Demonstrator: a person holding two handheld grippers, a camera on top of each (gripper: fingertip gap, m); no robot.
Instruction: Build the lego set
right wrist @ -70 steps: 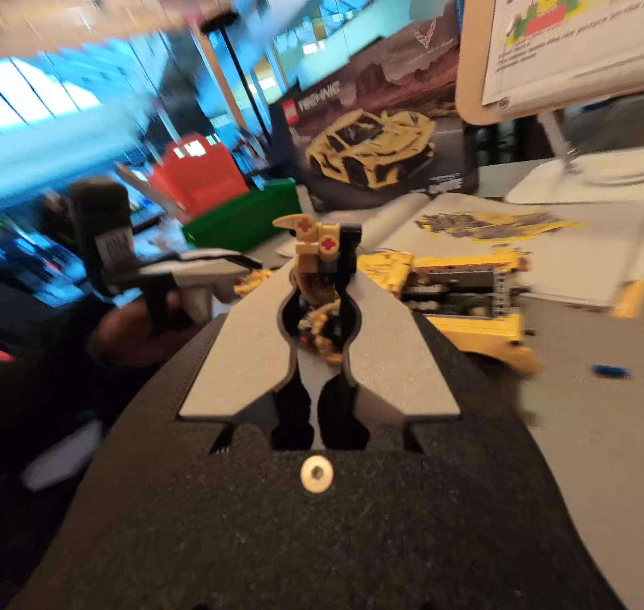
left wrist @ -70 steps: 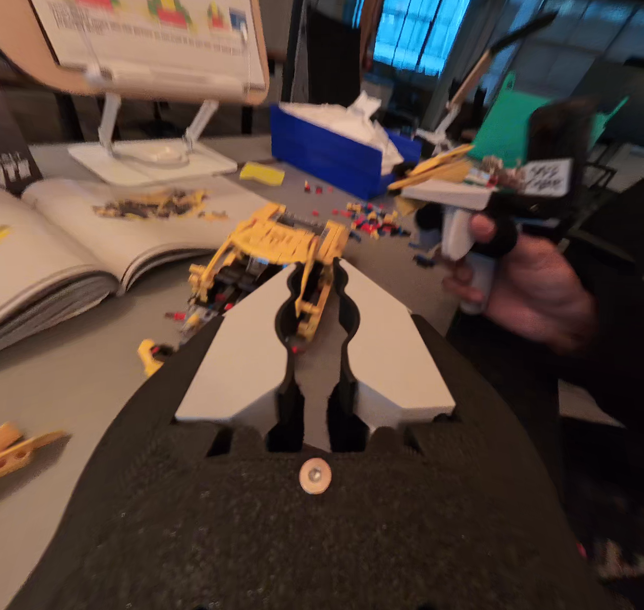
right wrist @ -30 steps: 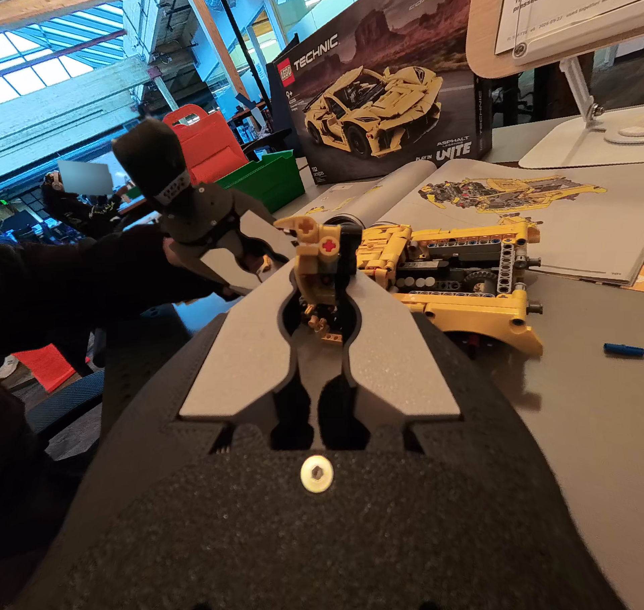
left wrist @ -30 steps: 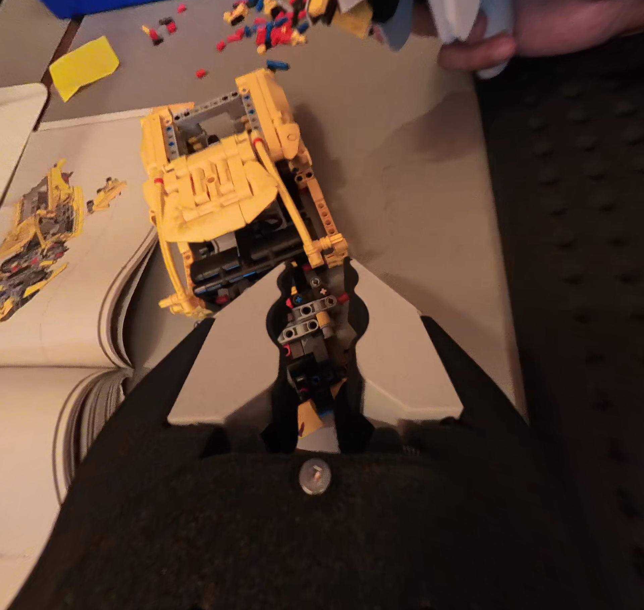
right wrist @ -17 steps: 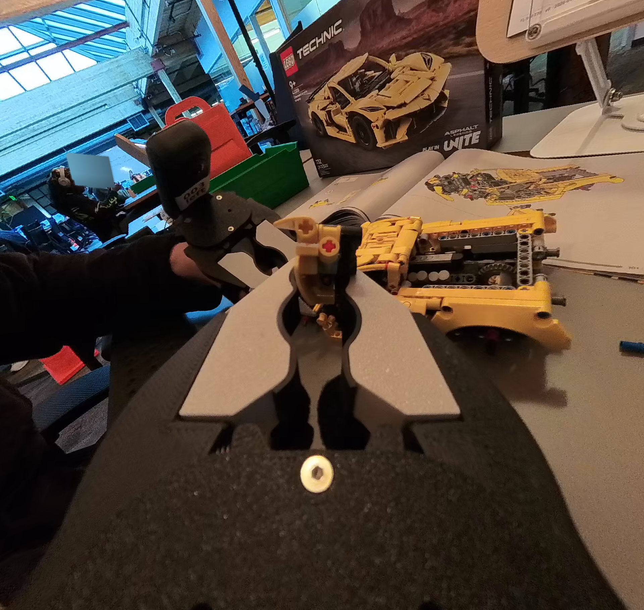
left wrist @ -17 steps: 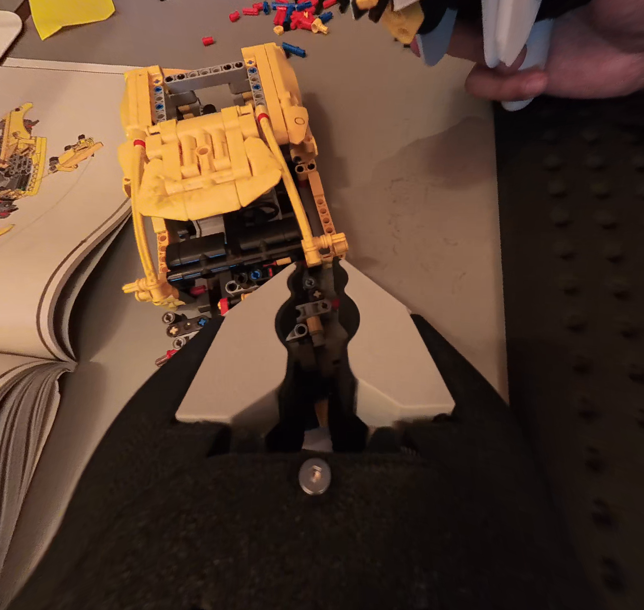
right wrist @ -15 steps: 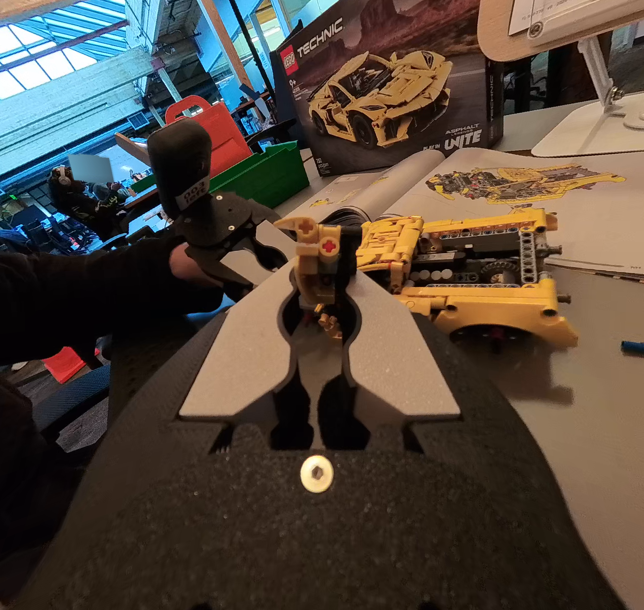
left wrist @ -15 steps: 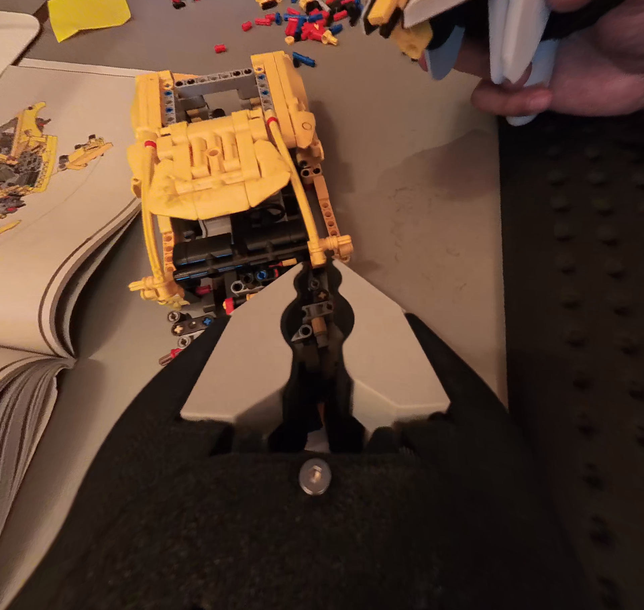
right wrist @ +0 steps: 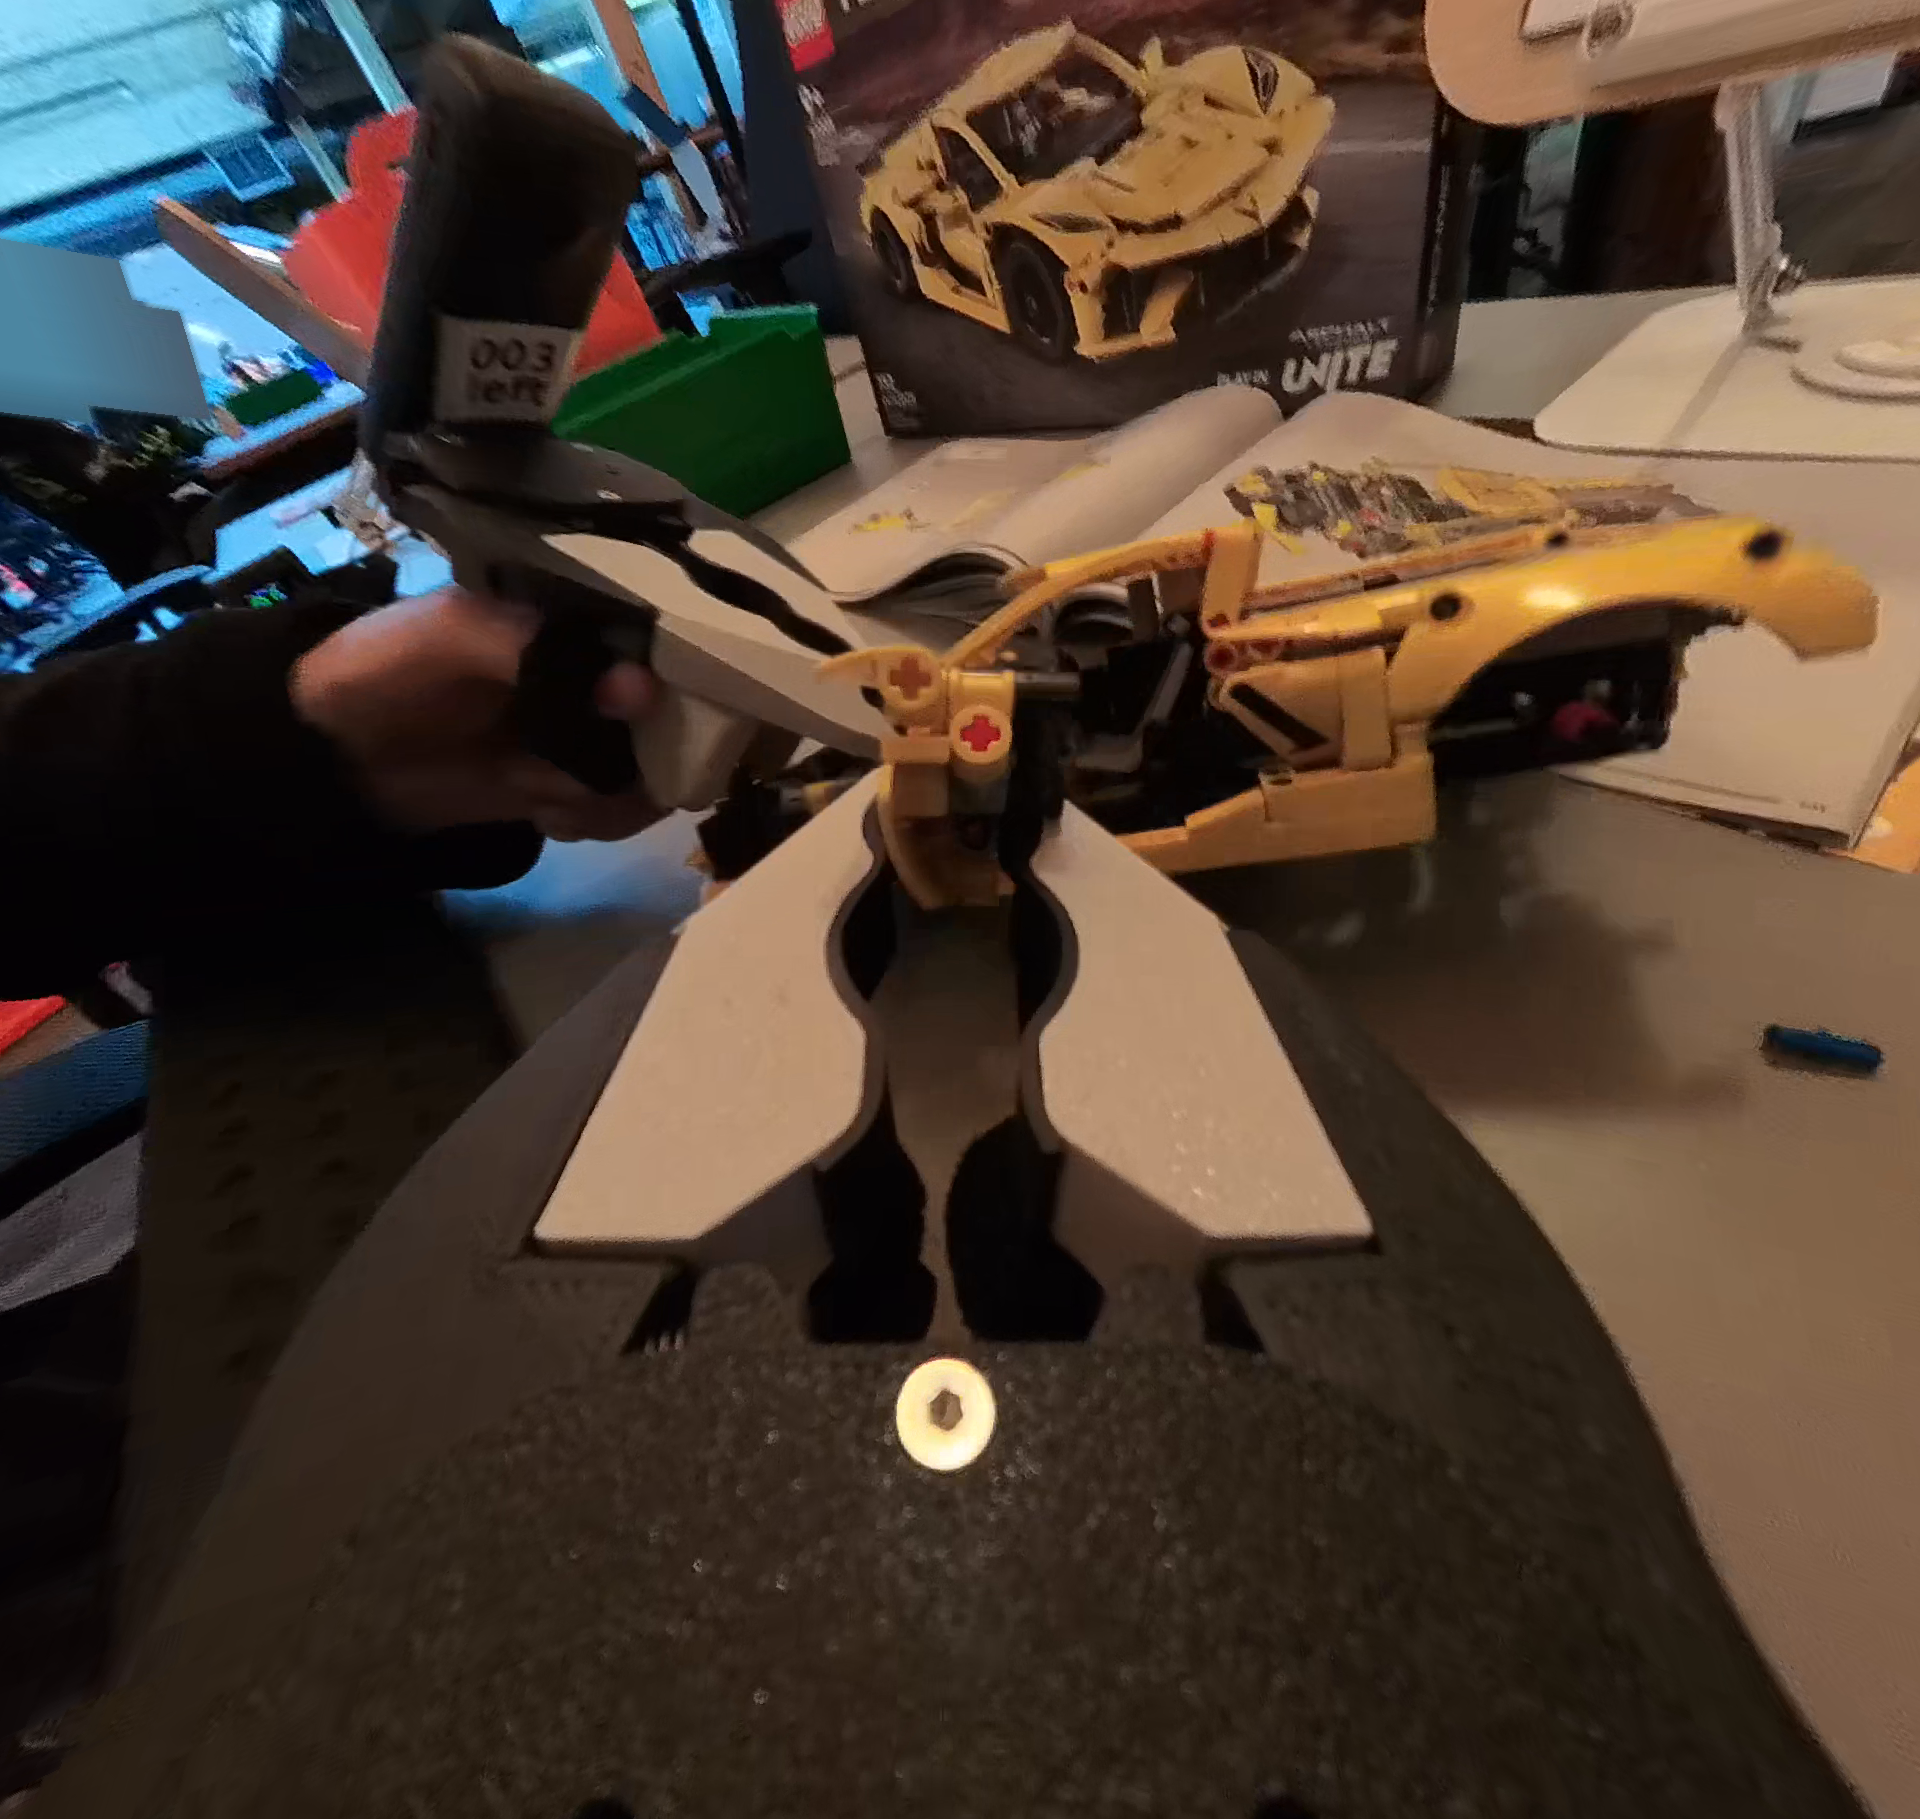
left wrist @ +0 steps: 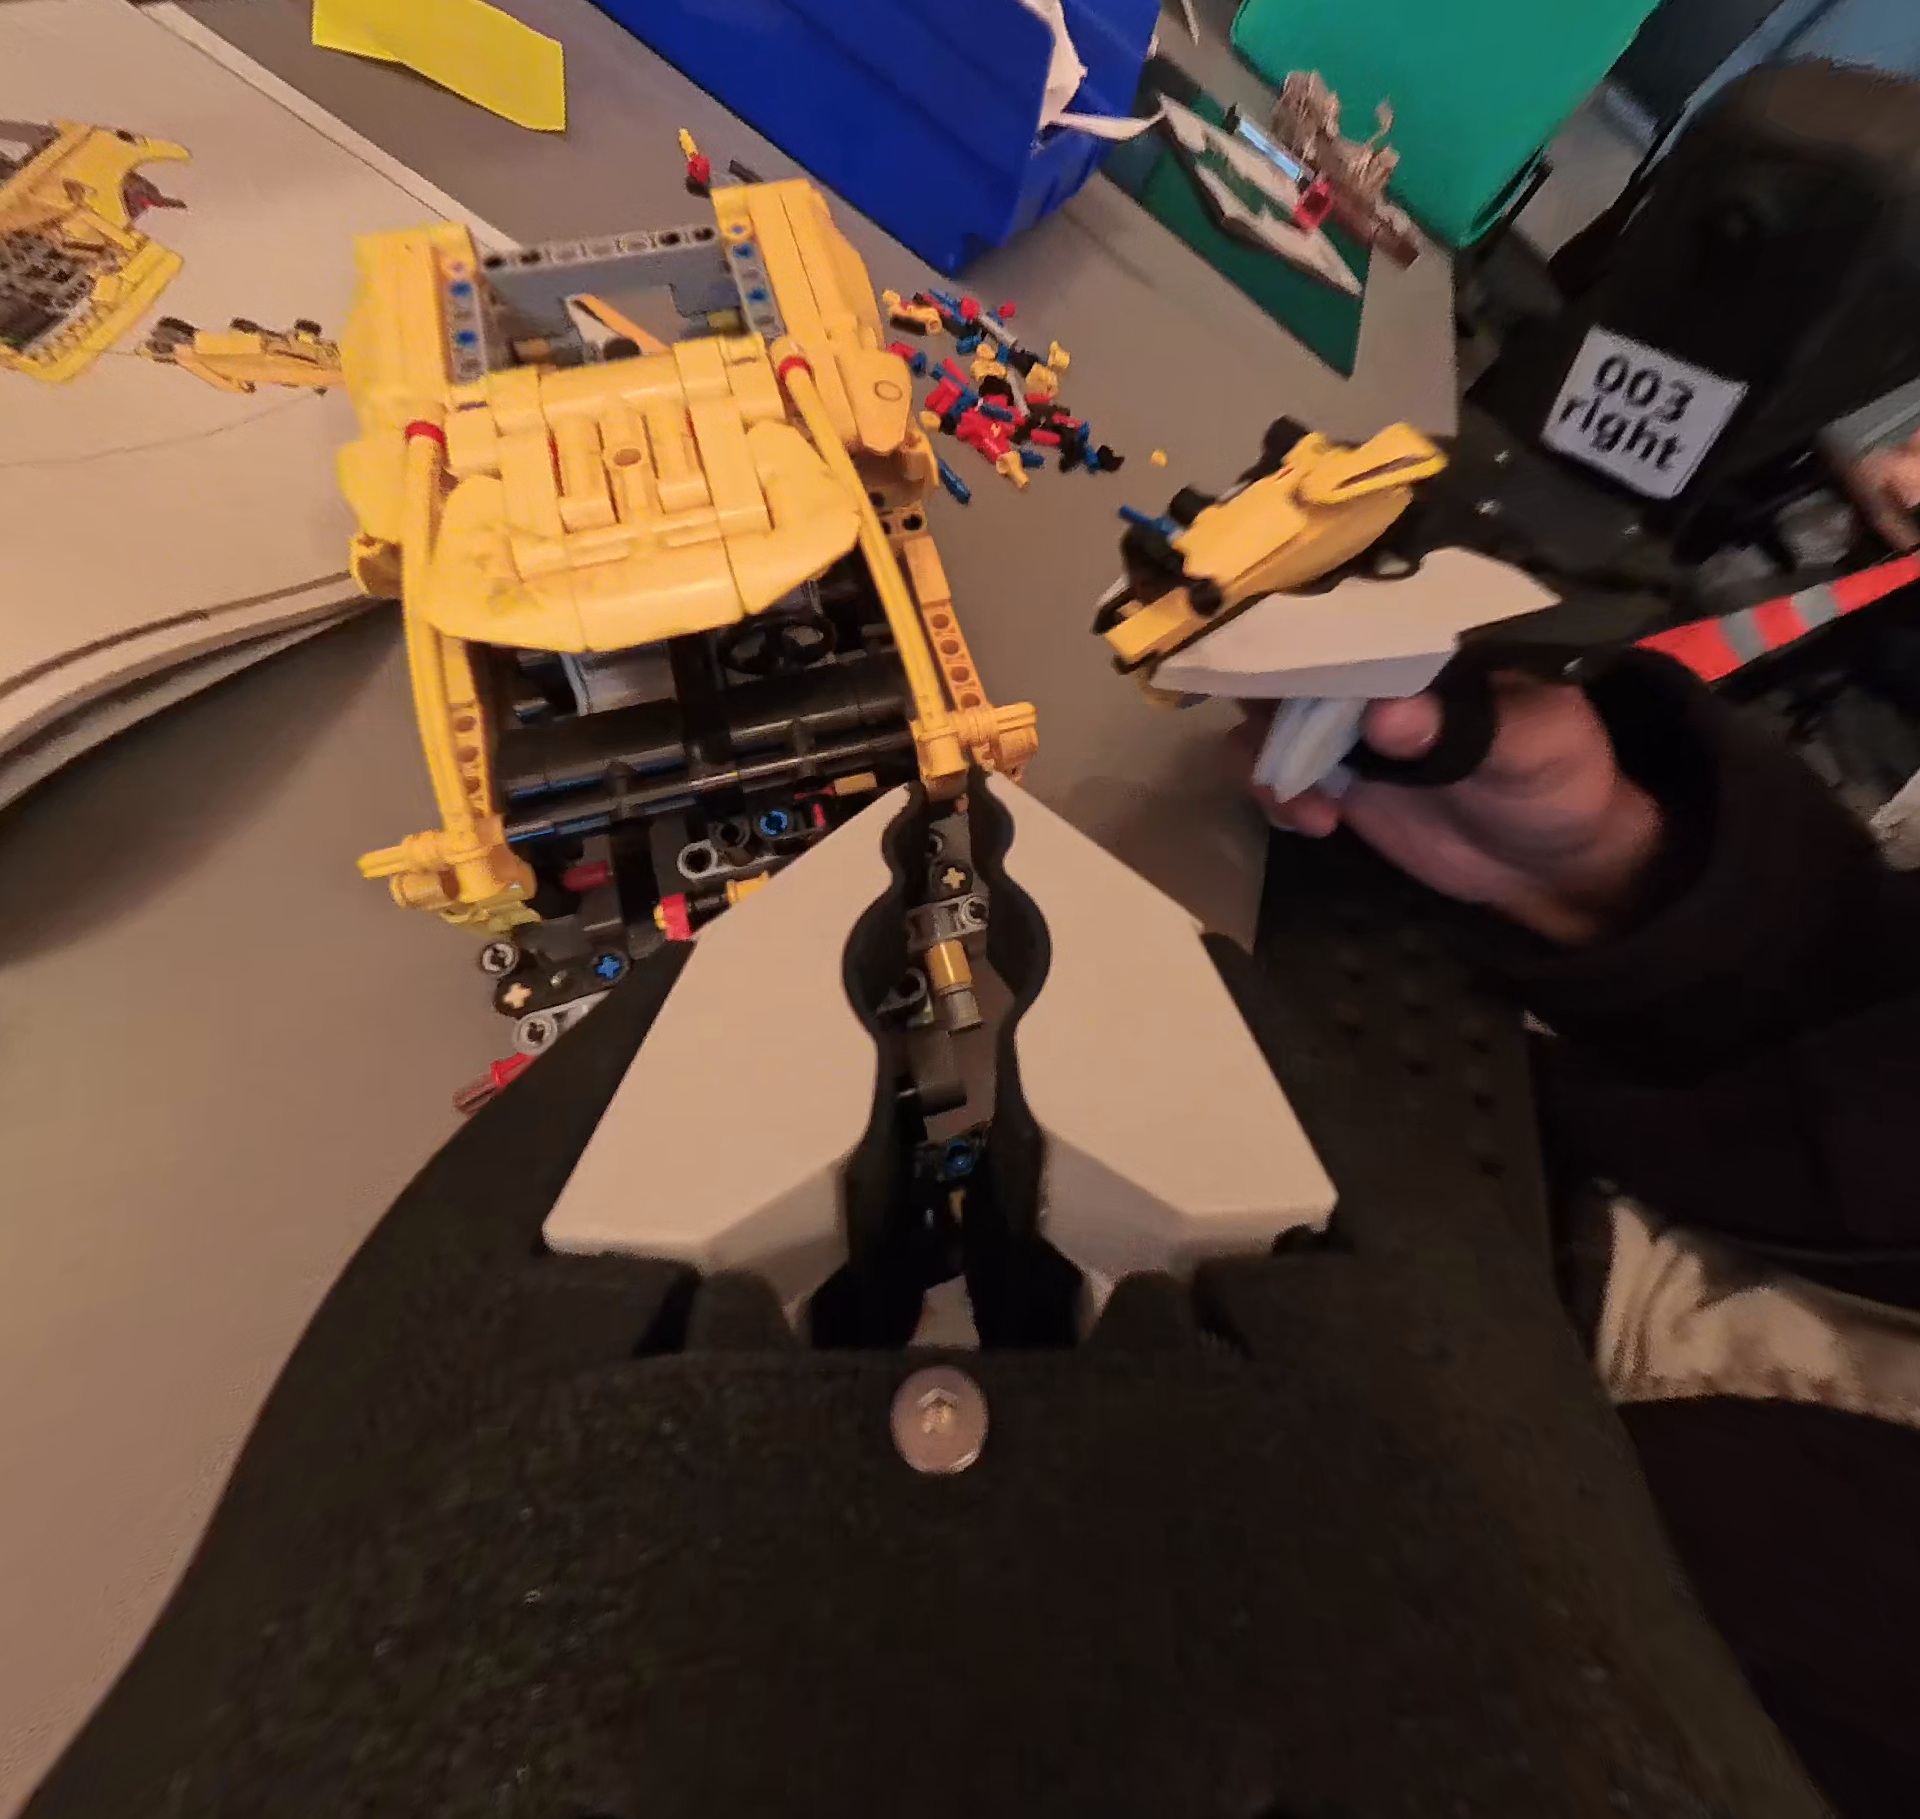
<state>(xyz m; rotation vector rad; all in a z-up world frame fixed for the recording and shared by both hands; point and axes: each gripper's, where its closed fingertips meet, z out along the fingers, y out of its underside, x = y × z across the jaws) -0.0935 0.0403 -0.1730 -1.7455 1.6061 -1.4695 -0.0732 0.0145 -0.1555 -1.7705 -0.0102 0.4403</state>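
The partly built yellow Lego car stands on the grey table, and in the right wrist view I see it side-on. My left gripper is shut on the dark beams of the car's near end. It also shows in the right wrist view, held by a hand. My right gripper is shut on a small yellow sub-assembly with red cross pins. In the left wrist view the right gripper holds this sub-assembly in the air just right of the car, not touching it.
Loose small pieces lie behind the car. A blue bin and a green bin stand farther back. The open instruction book lies left of the car, with the set's box behind it. A blue pin lies apart. There is about 5 cm between the tips of the two grippers.
My right gripper has brought the yellow sub-assembly lower and closer to the car's side. My left gripper stays shut on the car's near end, and its view has tilted up.
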